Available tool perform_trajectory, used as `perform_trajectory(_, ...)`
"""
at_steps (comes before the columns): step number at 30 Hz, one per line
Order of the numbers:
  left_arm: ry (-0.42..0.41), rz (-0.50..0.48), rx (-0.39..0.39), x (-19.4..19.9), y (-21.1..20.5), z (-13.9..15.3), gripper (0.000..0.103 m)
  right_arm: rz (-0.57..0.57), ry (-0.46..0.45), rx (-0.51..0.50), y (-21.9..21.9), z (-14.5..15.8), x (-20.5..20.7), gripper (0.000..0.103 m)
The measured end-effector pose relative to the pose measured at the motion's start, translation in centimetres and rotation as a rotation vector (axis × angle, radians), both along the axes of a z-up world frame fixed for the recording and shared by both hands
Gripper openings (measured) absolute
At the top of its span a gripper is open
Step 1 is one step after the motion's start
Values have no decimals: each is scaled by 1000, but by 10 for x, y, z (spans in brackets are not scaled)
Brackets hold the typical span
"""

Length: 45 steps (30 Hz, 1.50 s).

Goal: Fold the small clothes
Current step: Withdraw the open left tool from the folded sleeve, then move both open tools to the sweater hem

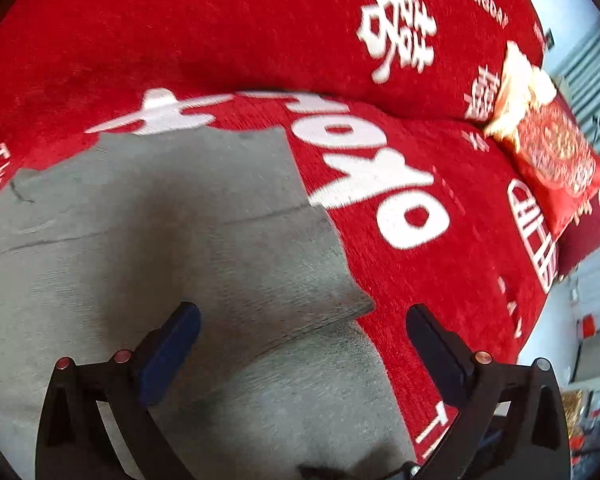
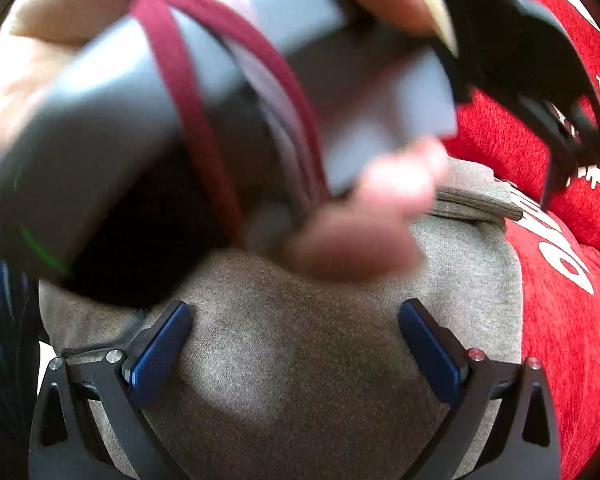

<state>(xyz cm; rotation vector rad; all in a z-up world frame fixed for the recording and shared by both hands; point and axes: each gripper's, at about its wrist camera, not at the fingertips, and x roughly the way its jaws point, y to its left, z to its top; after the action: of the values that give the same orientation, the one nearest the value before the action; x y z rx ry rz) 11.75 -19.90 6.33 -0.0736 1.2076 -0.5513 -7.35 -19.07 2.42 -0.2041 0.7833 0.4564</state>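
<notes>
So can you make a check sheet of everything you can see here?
Surface: red plush blanket with white lettering.
Job's things: grey knitted garment, one layer folded over.
Clutter: red patterned cushion at the far edge.
Grippers: left hand-held gripper open above the garment; right hand-held gripper open, nothing between its blue pads.
Cables: dark red cord around the left gripper's grey handle.
Surroundings: pale wall, blurred.

grey garment (image 1: 148,240) lying plain, unpatterned, on red blanket (image 1: 440,280) showing white lettering. beyond garment, red cushion (image 1: 560,160) showing ornate pale pattern. gripper pads (image 2: 160,356) showing blue. dark red strap (image 2: 188,92) crossing grey handle (image 2: 100,120).
</notes>
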Motion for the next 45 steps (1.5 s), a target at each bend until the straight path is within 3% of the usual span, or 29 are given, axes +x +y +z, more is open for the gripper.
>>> perform_trajectory(4,-40,72,-35,-1,41,23,103,-3,-6,-8,-2,0,1,103)
perform_trajectory(8,-111,178,83,2,96,21,103,-4,-3,-14,-3,1,3,103)
perform_trajectory(13,-87,373,118,4,186,1,103,-10,-10,-19,-1,-1,6,103)
perform_trajectory(15,-99,498,137,5,225,-3,103,-13,-13,-20,0,-2,5,103)
perform_trajectory(18,-63,583,86,6,250,-11,103,-18,-17,-23,2,-5,3,103)
perform_trajectory(20,-80,561,107,9,238,-8,103,-20,-17,-24,3,-4,4,103)
perform_trajectory(23,-87,444,115,12,192,-9,103,-19,-17,-22,4,-4,4,103)
perform_trajectory(26,-105,257,158,-2,120,-24,103,-21,-15,-22,4,-5,4,103)
perform_trajectory(29,-174,100,248,-19,61,-30,103,-25,-10,-24,4,-4,3,103)
perform_trajectory(31,-174,48,211,-23,50,-28,103,-21,-2,-26,3,-3,3,103)
perform_trajectory(33,-172,43,195,-26,53,-23,103,-3,19,-34,3,0,4,103)
perform_trajectory(37,-253,79,209,-30,77,-8,103,-28,92,4,-10,10,17,103)
perform_trajectory(40,-295,155,234,-25,114,-3,103,-148,107,52,-26,19,34,103)
perform_trajectory(45,-303,290,257,-23,178,-5,103,-364,43,53,-37,34,74,103)
